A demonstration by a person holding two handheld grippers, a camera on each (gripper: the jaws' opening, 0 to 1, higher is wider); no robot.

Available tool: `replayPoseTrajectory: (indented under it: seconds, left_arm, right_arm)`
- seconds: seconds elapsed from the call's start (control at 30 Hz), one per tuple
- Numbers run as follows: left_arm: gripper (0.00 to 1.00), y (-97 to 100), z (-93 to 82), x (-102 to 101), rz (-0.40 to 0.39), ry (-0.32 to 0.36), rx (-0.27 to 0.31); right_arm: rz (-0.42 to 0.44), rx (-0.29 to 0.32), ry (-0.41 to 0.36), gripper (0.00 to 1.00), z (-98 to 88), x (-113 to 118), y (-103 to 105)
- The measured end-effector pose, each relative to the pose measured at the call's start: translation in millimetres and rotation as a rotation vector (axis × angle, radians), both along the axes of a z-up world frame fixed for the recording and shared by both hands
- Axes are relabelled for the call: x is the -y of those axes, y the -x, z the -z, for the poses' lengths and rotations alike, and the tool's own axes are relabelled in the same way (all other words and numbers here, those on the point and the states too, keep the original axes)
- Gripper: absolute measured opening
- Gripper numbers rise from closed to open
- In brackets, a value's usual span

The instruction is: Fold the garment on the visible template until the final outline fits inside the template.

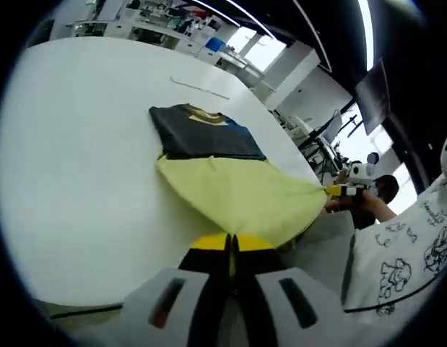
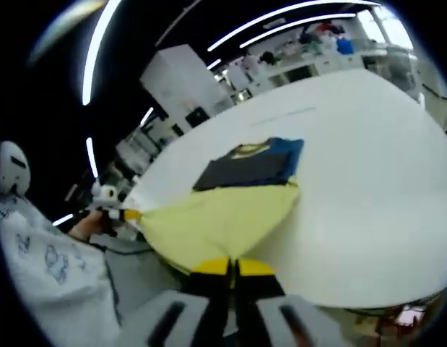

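At the bottom centre of the left gripper view, the left gripper (image 1: 231, 249) is clamped on the yellow hem of the garment (image 1: 230, 184). In the right gripper view, the right gripper (image 2: 231, 267) pinches the same hem at bottom centre. The garment stretches up to its dark folded part mid-frame on the white table (image 1: 79, 144). A person's patterned sleeve (image 1: 404, 260) fills the lower right.

The garment's (image 1: 230, 181) near hem is hidden behind the left claw (image 1: 231, 249) in the left gripper view, and behind the right claw (image 2: 232, 271) in the right gripper view. Beyond the garment, the shelves (image 1: 165, 22) are too blurred to read. The surface (image 1: 79, 181) runs out of frame.
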State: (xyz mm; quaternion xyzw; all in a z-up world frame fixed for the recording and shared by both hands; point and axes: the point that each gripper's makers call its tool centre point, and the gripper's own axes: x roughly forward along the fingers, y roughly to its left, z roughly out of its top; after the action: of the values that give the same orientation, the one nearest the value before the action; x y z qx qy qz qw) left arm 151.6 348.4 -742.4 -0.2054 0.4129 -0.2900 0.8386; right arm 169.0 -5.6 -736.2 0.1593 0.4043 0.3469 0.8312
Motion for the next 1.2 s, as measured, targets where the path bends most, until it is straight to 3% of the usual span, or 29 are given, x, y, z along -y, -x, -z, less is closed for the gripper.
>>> replayPoseTrajectory:
  seconds: [0.27,0.4,0.5,0.63,0.77,0.87,1.03,1.2]
  left_arm:
    - [0.00,-4.2,-6.5,8.1,-0.034,0.051,-0.020]
    - [0.00,-20.5,-15.7,8.1,-0.057,0.091,-0.006]
    - [0.00,-41.8,-19.9,6.2,-0.094,0.144,-0.009]
    - [0.00,-66.8,-21.0,4.2,-0.114,0.175,-0.018]
    - [0.00,-96.6,-26.6,3.4,-0.109,0.158,0.016]
    - [0.00,-124.9,-27.1,2.4,-0.110,0.149,0.037]
    - [0.00,-165.5,-16.3,-3.6,-0.133,0.134,0.030]
    - [0.00,-192.1,-14.7,-6.1,-0.150,0.128,0.042]
  right_arm:
    - [0.026,-0.029,-0.056,0.00,-2.7,-0.6,-4.6]
    - [0.059,-0.014,-0.106,0.00,-12.7,-0.6,-21.1]
    - [0.061,-0.002,-0.101,0.00,-15.3,0.0,-34.9]
    - [0.054,0.031,-0.089,0.00,-20.4,-2.6,-61.4]
    - [0.052,0.083,-0.070,0.00,-30.0,-13.1,-87.3]
    - [0.078,0.121,-0.088,0.00,-38.3,-14.5,-122.0]
    - [0.100,0.143,-0.096,0.00,-36.9,-21.1,-170.2]
    - [0.107,0.160,-0.088,0.00,-33.8,-25.5,-208.7]
